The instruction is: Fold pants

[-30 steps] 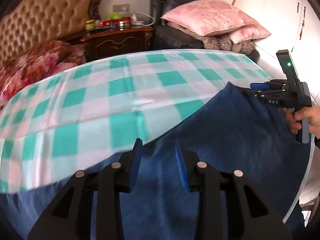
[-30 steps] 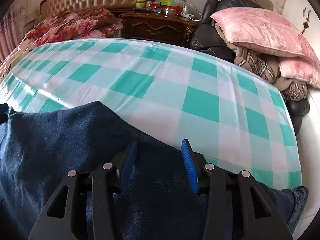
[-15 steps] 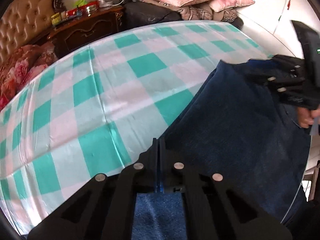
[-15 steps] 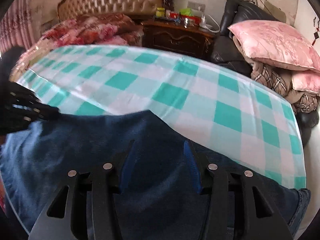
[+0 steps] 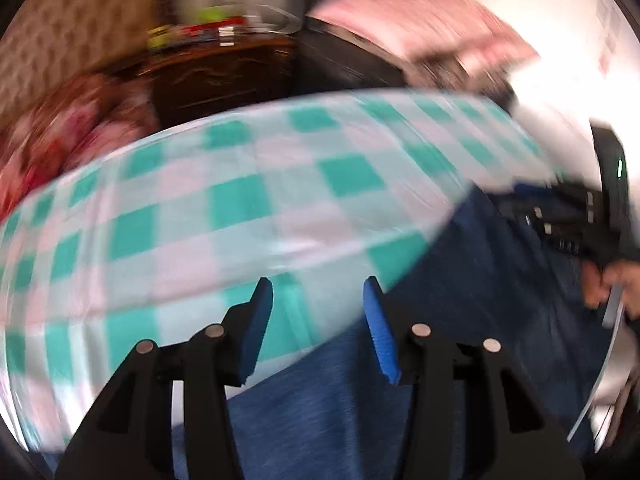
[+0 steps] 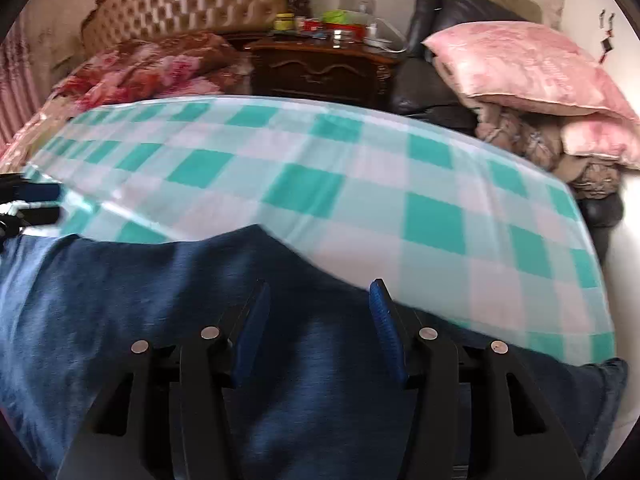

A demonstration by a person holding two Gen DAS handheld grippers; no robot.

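The left tool (image 5: 318, 304) has its blue pads spread, pinching nothing, above the near edge of the checked sheet (image 5: 248, 200), with the pants (image 5: 460, 320) from 3 to 6 o'clock in its blurred view. The right tool (image 6: 316, 312) is spread too, over the pants (image 6: 160, 300), which lie along the sheet's (image 6: 360, 184) near edge. A nightstand (image 6: 324, 68) stands at 12, pink pillows (image 6: 520, 72) at 2.
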